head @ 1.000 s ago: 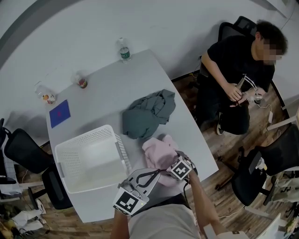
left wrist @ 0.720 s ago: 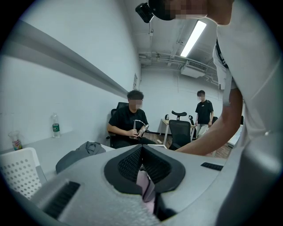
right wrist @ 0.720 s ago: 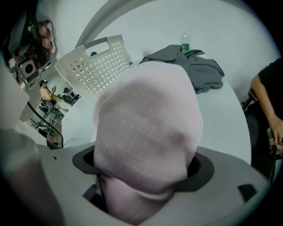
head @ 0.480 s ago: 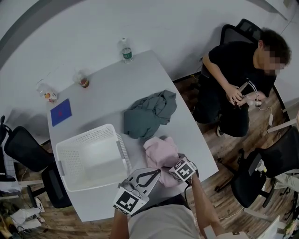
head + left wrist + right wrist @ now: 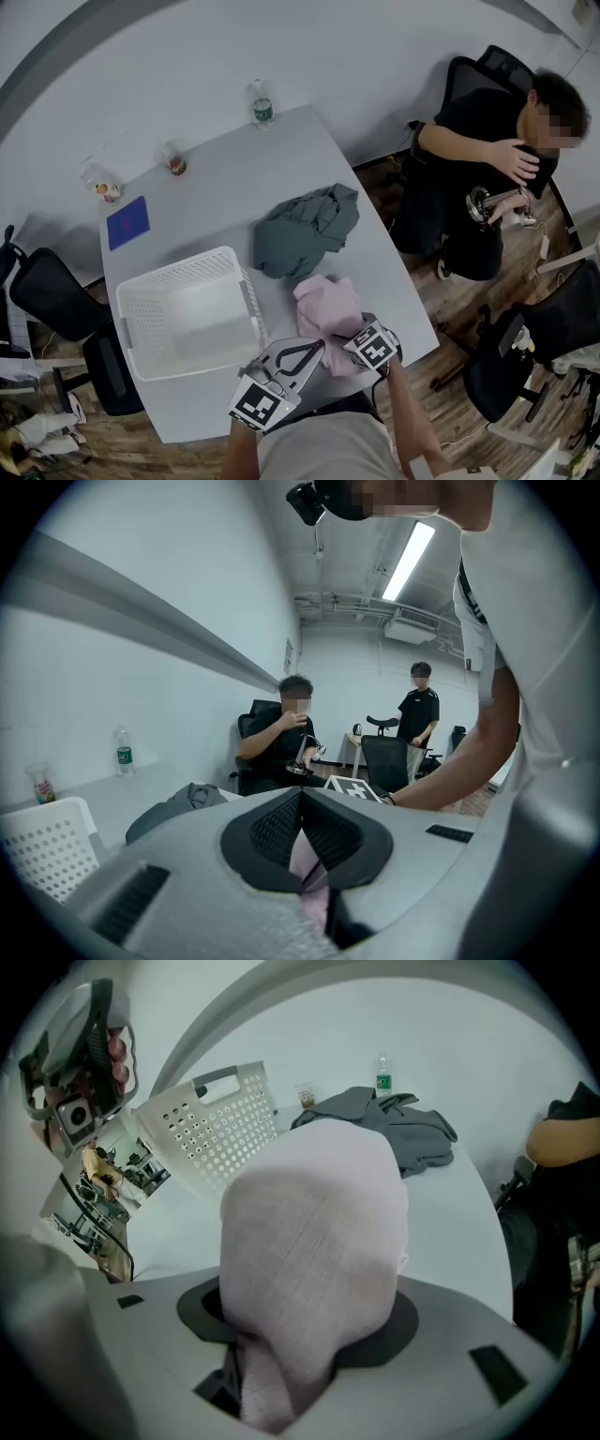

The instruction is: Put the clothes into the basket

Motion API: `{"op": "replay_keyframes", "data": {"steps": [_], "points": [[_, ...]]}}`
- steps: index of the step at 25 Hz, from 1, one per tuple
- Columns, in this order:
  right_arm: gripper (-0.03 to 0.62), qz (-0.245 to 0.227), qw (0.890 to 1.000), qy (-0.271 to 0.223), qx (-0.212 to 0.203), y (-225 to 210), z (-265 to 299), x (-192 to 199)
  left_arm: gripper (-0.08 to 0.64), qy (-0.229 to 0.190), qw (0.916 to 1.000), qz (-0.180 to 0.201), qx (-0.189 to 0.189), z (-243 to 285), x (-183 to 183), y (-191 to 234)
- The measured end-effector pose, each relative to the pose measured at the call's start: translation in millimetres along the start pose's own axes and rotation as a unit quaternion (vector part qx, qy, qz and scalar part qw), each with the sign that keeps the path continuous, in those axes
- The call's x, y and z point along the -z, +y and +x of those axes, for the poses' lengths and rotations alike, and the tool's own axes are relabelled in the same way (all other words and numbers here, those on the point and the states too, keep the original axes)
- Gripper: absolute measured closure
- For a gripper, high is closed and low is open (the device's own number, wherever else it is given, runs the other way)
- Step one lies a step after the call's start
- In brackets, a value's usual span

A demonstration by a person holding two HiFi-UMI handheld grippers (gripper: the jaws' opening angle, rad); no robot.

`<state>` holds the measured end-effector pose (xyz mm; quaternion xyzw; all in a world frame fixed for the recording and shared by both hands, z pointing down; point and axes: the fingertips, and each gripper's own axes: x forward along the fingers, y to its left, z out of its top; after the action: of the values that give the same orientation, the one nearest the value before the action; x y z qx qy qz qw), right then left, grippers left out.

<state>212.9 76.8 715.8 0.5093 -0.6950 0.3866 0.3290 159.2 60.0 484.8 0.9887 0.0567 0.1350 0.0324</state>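
Observation:
A pink garment [image 5: 326, 309] lies bunched near the table's front edge, just right of the white perforated basket [image 5: 141, 300]. A grey-green garment [image 5: 305, 234] sits crumpled behind it. My right gripper [image 5: 354, 339] is at the pink garment's near right edge. Its jaws have just been closing, and in the right gripper view the pink cloth [image 5: 314, 1241] bulges up between them, pinched. My left gripper [image 5: 309, 354] is at the garment's near left edge. Its pads meet around a sliver of pink cloth [image 5: 306, 866]. The basket holds no clothes.
A water bottle [image 5: 262, 104], two small cups [image 5: 172, 159] and a blue pad [image 5: 127, 222] sit at the table's far side. A seated person [image 5: 487, 159] is to the right, with black office chairs [image 5: 525, 347] beside the table. Another person stands in the background [image 5: 418, 714].
Both grippers stay at the pink garment's near edge, and its top has bunched up slightly. The seated person has raised one hand to the shoulder.

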Motion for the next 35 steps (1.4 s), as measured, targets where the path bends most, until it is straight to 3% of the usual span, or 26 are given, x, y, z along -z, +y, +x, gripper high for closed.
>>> {"op": "replay_keyframes", "data": {"steps": [3, 7, 17, 24, 29, 35], "points": [[0.344, -0.002, 1.0, -0.005, 0.005, 2, -4, -2, 0.554, -0.001, 0.9999, 0.01, 0.003, -2, 1, -1], [0.354, -0.002, 1.0, -0.019, 0.012, 6, -15, -8, 0.554, -0.003, 1.0, -0.007, -0.004, -5, -4, -3], [0.36, -0.021, 0.997, -0.072, 0.032, 17, -66, -41, 0.554, -0.019, 0.9993, 0.032, -0.004, -21, -17, -7], [0.36, -0.068, 0.991, -0.105, 0.049, 30, -110, -79, 0.554, -0.04, 0.9984, 0.024, -0.032, -41, -37, -2], [0.36, -0.095, 0.985, -0.129, 0.06, 44, -136, -107, 0.554, -0.046, 0.9958, 0.063, -0.048, -59, -49, 1], [0.36, -0.128, 0.974, -0.169, 0.077, 61, -170, -148, 0.554, -0.066, 0.9928, 0.053, -0.085, -87, -72, 10]]}}
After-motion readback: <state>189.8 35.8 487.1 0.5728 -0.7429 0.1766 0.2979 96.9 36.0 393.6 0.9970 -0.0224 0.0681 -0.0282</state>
